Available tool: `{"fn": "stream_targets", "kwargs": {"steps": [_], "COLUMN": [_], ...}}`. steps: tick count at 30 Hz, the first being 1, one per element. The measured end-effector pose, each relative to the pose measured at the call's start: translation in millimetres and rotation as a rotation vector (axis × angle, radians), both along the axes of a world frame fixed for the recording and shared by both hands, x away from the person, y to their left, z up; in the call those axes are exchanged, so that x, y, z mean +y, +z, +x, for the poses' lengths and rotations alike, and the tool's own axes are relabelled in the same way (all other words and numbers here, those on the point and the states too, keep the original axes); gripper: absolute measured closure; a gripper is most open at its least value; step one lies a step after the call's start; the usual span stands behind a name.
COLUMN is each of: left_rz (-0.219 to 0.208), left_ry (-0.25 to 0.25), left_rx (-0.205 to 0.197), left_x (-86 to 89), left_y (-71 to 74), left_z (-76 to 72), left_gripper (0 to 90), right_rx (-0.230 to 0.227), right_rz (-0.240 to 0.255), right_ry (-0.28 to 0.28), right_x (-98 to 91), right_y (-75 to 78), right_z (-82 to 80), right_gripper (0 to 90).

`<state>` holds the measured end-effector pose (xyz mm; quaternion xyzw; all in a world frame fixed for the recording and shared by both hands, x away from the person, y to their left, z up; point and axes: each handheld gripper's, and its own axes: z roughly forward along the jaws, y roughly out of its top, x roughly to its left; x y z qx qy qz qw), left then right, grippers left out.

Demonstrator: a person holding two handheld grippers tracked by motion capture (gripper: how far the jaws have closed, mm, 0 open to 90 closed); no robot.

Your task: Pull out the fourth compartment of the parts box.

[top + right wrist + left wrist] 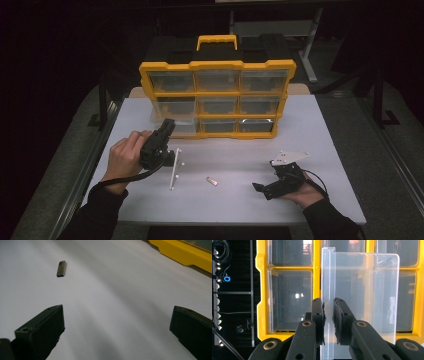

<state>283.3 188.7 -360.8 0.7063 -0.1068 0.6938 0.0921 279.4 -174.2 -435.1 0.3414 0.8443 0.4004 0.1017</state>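
1. Near edge, right side: the right gripper (272,187) rests low on the white table (240,205), held in the person's right hand (300,192). Jaws spread wide, nothing between them.

2. Just ahead of it: a small metal clip (61,268) lies flat on the bare tabletop (in the high view it sits about mid-table (212,181)). In the right gripper view it lies ahead and toward the left jaw, well apart, long axis running roughly away from the camera. The right gripper is pointed its way and free — judged the likelier one to take it.

3. Mid-table, left: a thin white strip (174,169) lies beside the left gripper (169,127), lengthwise near-to-far.

4. The left gripper, in the left hand (122,157), reaches toward the organiser's lower left corner. Its jaws are clamped on the front wall of a clear plastic drawer (362,295) — the wall stands edge-on between the pads (319,315), and the drawer appears drawn partly out of its slot.

5. Far: the yellow parts organiser (217,97) stands upright at the back of the table, three rows of clear drawers, carry handle on top. Drawer contents cannot be made out.
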Motion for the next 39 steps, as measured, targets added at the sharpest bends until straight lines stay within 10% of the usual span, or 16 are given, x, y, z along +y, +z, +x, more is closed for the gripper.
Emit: {"fn": "stream_targets", "kwargs": {"steps": [33,39], "left_rz": [0.01,-0.006], "left_ry": [-0.013,-0.023], "left_rx": [0.004,-0.016], "left_x": [2.8,2.6], "left_y": [-5.0,-4.4], "left_z": [-7.7,-8.8], "left_gripper": [77.4,65.3], "right_rx": [-0.001,-0.001], "right_rz": [-0.001,0.0], "right_ry": [0.001,0.0], "right_x": [-0.3,-0.5], "right_y": [0.0,0.2], "right_z": [0.0,-0.2], "right_gripper": [0.0,0.0]}}
